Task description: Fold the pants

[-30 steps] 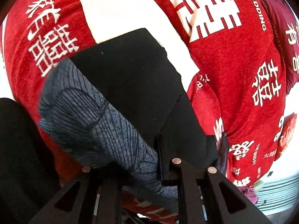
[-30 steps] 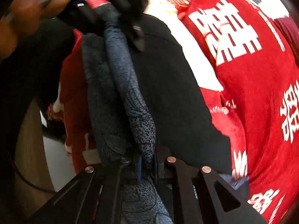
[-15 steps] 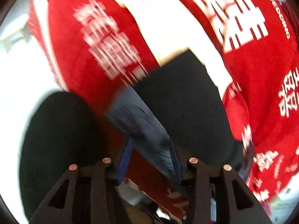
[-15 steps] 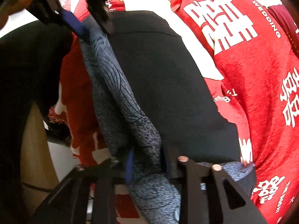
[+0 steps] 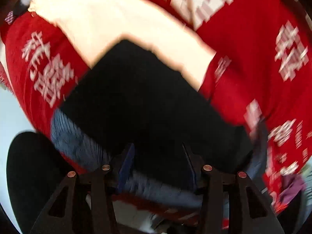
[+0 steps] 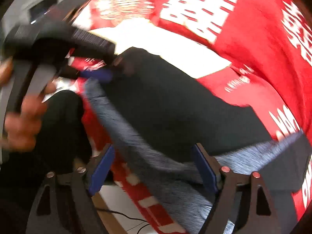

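The red cloth with white characters covers the bench across both wrist views, with a cream-white cloth lying on it toward twelve o'clock. On these the pants lie as a flat black panel at the centre, their near edge turned back to show a blue-grey patterned lining that runs from about ten o'clock down to six in the right wrist view.

A second ago both tools were clenched on that patterned edge, the fabric bunched and lifted. Since then the jaws of both have just been opening. The right gripper now stands wide, its blue pads clear of the cloth, which lies slack between and beneath them. The left gripper is parted less far; the fabric sits under its tips with no pad visibly pressing, though motion blur makes that less certain. In the right wrist view the left tool and the person's hand appear at nine to ten o'clock, just beside the far end of the patterned edge.

I judge a fold has just been laid down and released, so the pants now rest doubled on the bench, edges fairly square.
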`<state>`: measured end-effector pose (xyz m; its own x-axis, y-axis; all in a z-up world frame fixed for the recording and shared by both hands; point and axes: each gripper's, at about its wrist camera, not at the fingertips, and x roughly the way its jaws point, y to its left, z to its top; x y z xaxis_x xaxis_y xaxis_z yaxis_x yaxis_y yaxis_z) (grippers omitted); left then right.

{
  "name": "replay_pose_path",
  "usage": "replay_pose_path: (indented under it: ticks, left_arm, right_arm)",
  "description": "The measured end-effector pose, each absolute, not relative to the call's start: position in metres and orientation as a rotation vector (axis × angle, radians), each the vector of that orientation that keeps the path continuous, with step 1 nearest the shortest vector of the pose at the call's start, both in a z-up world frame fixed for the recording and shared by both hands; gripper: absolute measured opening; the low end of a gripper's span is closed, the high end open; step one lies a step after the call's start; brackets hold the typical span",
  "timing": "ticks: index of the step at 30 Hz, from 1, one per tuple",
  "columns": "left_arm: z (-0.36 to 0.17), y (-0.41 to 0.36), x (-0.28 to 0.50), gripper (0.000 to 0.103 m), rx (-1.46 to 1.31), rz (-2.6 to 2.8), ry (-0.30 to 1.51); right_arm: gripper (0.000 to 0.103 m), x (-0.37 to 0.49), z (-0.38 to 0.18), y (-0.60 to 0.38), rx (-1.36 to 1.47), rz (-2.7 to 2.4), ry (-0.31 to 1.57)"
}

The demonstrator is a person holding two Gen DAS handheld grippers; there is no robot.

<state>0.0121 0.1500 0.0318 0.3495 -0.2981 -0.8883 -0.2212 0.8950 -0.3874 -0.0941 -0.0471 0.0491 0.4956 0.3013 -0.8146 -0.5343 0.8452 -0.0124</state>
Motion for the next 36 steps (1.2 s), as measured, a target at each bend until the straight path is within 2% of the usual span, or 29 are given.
replay_pose_path:
  ticks: [1, 3, 7, 11, 15, 17, 19, 23, 29, 30, 33, 34, 36]
  left_arm:
    - [0.022, 0.147, 0.01, 0.05, -0.478, -0.062, 1.271]
    - [0.027, 0.143, 0.002, 0.05, -0.433, -0.06, 1.244]
    - [0.036, 0.136, -0.006, 0.05, -0.343, -0.029, 1.247]
    - [0.051, 0.114, 0.002, 0.05, -0.288, -0.098, 1.189]
    - [0.049, 0.088, 0.01, 0.051, -0.205, -0.158, 1.156]
    - [0.046, 0.076, 0.009, 0.067, -0.157, -0.166, 1.128]
    - [0.046, 0.073, 0.003, 0.076, -0.132, -0.184, 1.111]
    - [0.039, 0.064, -0.003, 0.077, -0.079, -0.189, 1.084]
    - [0.037, 0.071, -0.005, 0.077, -0.116, -0.221, 1.06]
    - [0.037, 0.071, -0.006, 0.077, -0.116, -0.222, 1.058]
    - [0.037, 0.072, -0.008, 0.08, -0.124, -0.228, 1.056]
    - [0.036, 0.071, -0.008, 0.086, -0.13, -0.244, 1.058]
    - [0.034, 0.067, -0.005, 0.086, -0.117, -0.24, 1.06]
  right_arm:
    - [0.084, -0.091, 0.043, -0.052, -0.275, 0.492, 0.953]
    - [0.084, -0.089, 0.026, -0.063, -0.258, 0.464, 1.045]
    - [0.085, -0.113, 0.036, -0.065, -0.311, 0.446, 1.016]
    - [0.086, -0.118, 0.07, -0.098, -0.262, 0.274, 0.922]
    - [0.103, -0.092, 0.111, -0.157, -0.088, 0.005, 0.81]
    - [0.103, -0.072, 0.116, -0.184, 0.002, -0.102, 0.797]
    - [0.103, -0.039, 0.113, -0.201, 0.062, -0.181, 0.843]
    - [0.103, 0.021, 0.095, -0.215, 0.074, -0.278, 0.948]
    - [0.102, 0.089, 0.022, -0.231, 0.013, -0.454, 1.311]
    - [0.1, 0.085, 0.026, -0.237, 0.052, -0.45, 1.27]
    - [0.036, 0.061, 0.037, -0.253, 0.161, -0.455, 1.228]
    - [0.023, 0.05, 0.042, -0.258, 0.217, -0.419, 1.211]
    - [0.013, 0.019, 0.056, -0.268, 0.297, -0.402, 1.161]
